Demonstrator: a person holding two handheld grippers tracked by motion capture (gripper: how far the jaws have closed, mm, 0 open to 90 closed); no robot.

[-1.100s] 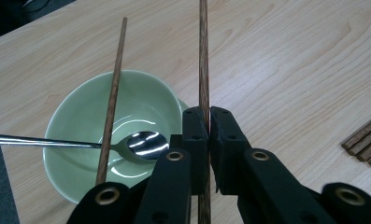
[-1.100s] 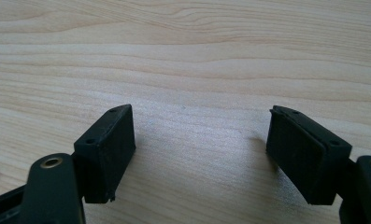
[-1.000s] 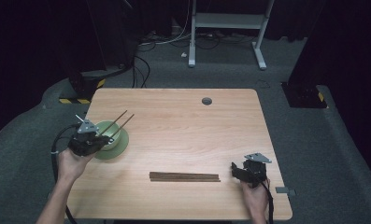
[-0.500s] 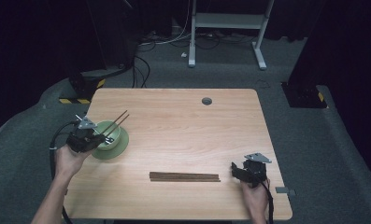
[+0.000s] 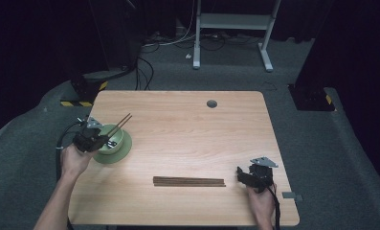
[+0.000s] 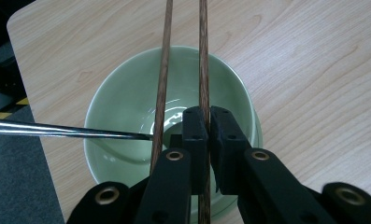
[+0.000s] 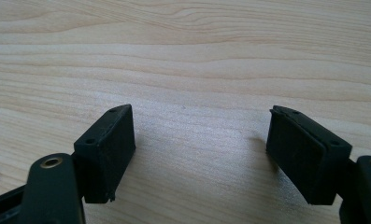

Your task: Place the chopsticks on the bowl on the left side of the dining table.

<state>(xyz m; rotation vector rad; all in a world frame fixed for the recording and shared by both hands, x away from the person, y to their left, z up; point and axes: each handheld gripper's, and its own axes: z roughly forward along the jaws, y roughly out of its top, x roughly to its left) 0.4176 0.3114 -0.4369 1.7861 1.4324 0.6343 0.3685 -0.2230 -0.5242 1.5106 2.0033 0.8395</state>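
the chopsticks [image 6: 202, 56] run off the top edge of the left gripper view, and the fingers [image 6: 195, 135] hide part of the green bowl [image 6: 127, 98].

You are in a lab or recording studio: a lone wooden table [image 5: 178, 124] stands on grey carpet [image 5: 321, 158], black curtains [image 5: 34, 43] surround it, loose cables [image 5: 163, 40] trail at the far side near a white metal stand [image 5: 233, 19].
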